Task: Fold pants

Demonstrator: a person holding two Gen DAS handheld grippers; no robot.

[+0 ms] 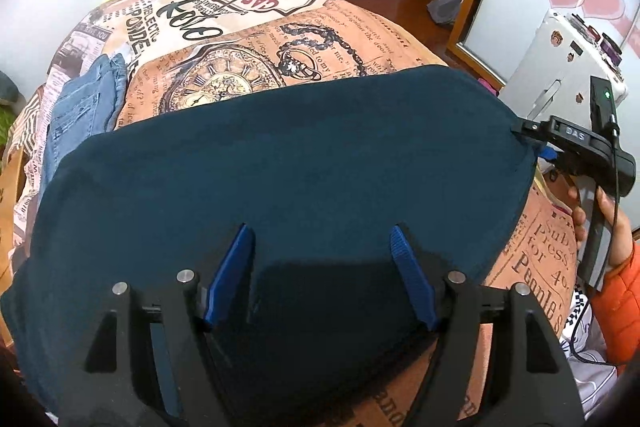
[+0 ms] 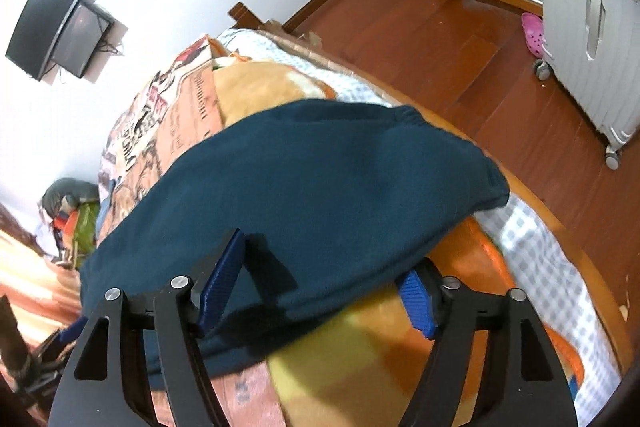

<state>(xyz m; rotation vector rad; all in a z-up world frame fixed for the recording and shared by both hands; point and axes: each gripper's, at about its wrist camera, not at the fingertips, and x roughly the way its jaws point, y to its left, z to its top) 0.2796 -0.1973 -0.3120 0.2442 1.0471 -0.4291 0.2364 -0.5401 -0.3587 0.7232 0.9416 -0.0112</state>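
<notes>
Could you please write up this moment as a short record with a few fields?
garment: dark teal pants spread flat on the bed
left claw: open, over the near part of the pants, gripping nothing
right claw: open at the pants' near edge
also on bed: blue jeans at the far left
floor: pink shoe beside a white suitcase

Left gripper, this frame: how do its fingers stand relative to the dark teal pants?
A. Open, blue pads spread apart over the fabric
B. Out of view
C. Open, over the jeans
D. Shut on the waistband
A: in the left wrist view the left gripper has its two blue pads set wide apart, with the dark teal pants lying flat between and beyond them.
</notes>
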